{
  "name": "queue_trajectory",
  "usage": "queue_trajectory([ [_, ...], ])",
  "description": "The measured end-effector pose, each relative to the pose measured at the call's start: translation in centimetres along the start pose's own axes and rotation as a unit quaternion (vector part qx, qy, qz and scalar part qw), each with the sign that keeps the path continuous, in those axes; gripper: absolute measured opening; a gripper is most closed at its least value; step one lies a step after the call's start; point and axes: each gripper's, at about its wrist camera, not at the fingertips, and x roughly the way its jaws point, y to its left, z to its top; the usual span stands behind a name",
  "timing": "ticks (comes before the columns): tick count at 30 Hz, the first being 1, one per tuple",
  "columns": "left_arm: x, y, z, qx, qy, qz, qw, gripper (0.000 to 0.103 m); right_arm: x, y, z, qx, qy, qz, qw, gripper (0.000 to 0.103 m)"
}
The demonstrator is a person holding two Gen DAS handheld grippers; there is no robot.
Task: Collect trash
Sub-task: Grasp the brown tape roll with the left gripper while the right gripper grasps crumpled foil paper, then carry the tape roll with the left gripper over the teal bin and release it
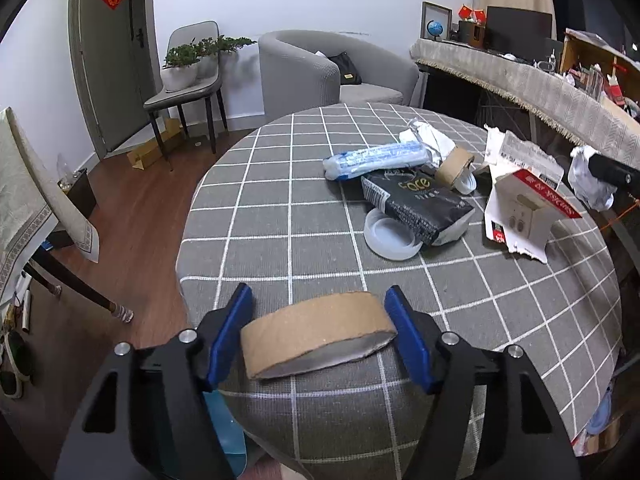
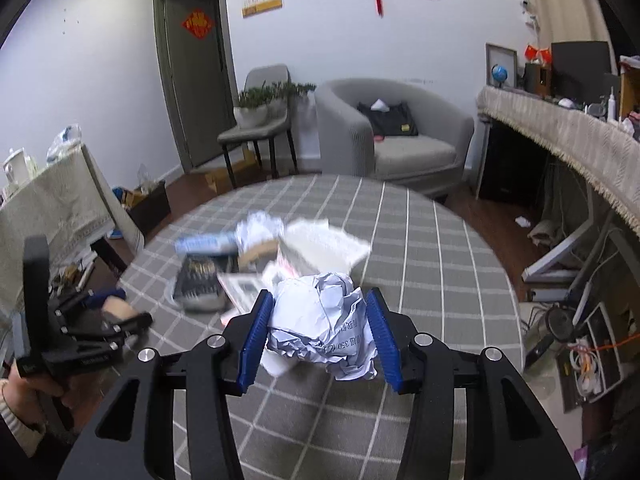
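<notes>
Left wrist view, left claw (image 1: 318, 340) clamped on cardboard ring (image 1: 316, 330), right claw (image 2: 318, 338) clamped on crumpled paper (image 2: 324, 324)

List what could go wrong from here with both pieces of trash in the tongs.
1. The cardboard tape ring sits between the left tongs at an angle, caught only at its rim; it may twist out when carried.
2. The crumpled paper ball in the right tongs is soft and bulges past the pads, so it could slip free.
3. The pile left on the table, including the black packet, lies close together; a low pass could knock it.
</notes>
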Motion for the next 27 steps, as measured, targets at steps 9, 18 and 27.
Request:
queue_trajectory([
  [9,-1.3,1.7,1.0,-0.018,-0.030,-0.006,0.9994,0.070,0.9,4.0,1.8,-0.013,-0.013,0.033,0.999,0.049],
  [18,-3.3,6.1,0.8,-0.048,-0.055,0.013,0.9972,0.070,3.1,10.5,1.7,-0.052,-0.006,0.079,0.996,0.049],
  [27,-2.8,12.6,-1.4,-0.066,-0.030,0.057,0.9957,0.070,6.2,16.7,1.9,-0.075,0.006,0.126,0.989,0.049],
])
